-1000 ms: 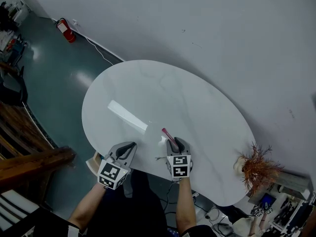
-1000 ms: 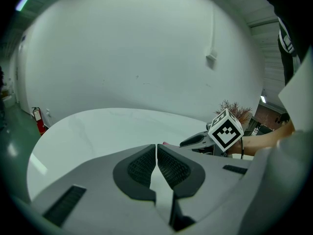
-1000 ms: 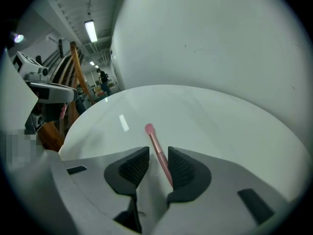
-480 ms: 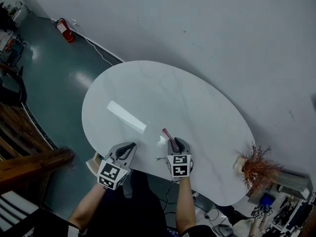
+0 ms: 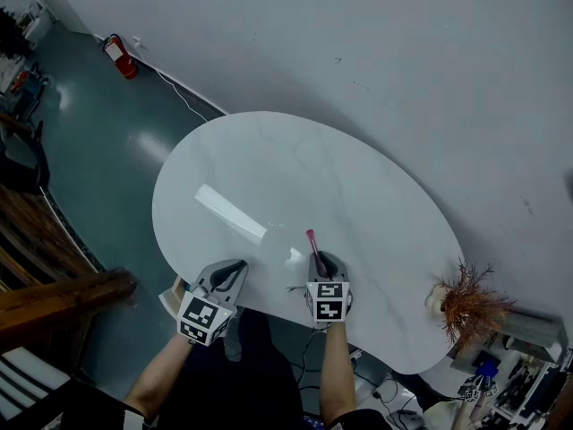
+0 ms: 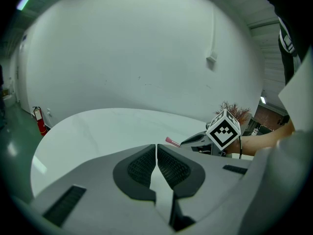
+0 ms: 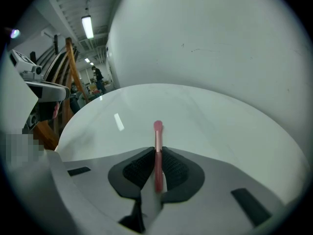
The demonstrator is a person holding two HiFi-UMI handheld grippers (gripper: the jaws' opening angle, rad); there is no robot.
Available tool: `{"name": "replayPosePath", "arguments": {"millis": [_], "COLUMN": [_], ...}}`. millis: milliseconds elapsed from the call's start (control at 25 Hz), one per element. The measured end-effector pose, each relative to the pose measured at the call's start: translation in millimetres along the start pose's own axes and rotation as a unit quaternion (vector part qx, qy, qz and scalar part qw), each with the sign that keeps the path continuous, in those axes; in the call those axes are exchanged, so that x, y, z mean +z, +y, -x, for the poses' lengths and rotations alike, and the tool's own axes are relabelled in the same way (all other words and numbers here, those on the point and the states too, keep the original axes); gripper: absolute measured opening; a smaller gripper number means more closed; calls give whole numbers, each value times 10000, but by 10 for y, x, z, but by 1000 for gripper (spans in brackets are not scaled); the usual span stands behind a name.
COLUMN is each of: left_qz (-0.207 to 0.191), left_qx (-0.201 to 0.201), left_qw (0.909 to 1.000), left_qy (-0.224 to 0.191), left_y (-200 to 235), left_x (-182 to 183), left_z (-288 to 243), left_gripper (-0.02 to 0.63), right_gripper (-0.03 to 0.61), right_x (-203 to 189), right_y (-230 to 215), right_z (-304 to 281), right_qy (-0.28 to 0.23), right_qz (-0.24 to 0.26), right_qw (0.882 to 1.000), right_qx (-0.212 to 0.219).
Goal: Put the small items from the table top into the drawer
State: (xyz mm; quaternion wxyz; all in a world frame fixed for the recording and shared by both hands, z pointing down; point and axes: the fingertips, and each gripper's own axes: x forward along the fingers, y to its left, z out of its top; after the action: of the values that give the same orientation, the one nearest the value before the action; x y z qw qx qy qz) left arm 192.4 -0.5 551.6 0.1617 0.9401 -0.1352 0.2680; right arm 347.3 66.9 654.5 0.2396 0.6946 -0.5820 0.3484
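A thin pink stick [image 5: 311, 239] points out from my right gripper [image 5: 320, 260] over the near edge of the white oval table [image 5: 358, 177]. In the right gripper view the stick [image 7: 158, 143] lies straight between the two black pads, which press on it as the jaws are closing; its rounded tip sticks out past them. My left gripper [image 5: 235, 268] hovers at the table's near rim, left of the right one. Its pads meet in the left gripper view [image 6: 156, 154] with nothing between them. From there the stick [image 6: 172, 141] and the right gripper's marker cube [image 6: 224, 129] show to the right.
A dried reddish plant [image 5: 466, 304] stands at the table's right end. A red fire extinguisher [image 5: 118, 53] leans at the far wall. Dark wooden furniture [image 5: 54, 294] stands left of me. A pale box edge [image 5: 168, 297] shows below the table rim by the left gripper.
The right gripper's jaws have closed on the pink stick, and the stick now points straighter ahead instead of slanting to the left. The left gripper has stayed put.
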Motion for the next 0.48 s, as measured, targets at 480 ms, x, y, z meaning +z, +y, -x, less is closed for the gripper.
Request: {"name": "replayPosePath", "arguments": {"millis": [480], "left_qz": [-85], "left_qx": [98], "left_qw": [9996], "left_qy": [-262], "left_y": [148], "left_x": [154], "left_z": [392], "left_gripper": [25], "right_gripper": [64], "right_x": [414], "right_y": [247], "right_z": [374], "right_qy": [-638], "right_qz": [4], "right_qw": [9978], "right_qx": [-193]}}
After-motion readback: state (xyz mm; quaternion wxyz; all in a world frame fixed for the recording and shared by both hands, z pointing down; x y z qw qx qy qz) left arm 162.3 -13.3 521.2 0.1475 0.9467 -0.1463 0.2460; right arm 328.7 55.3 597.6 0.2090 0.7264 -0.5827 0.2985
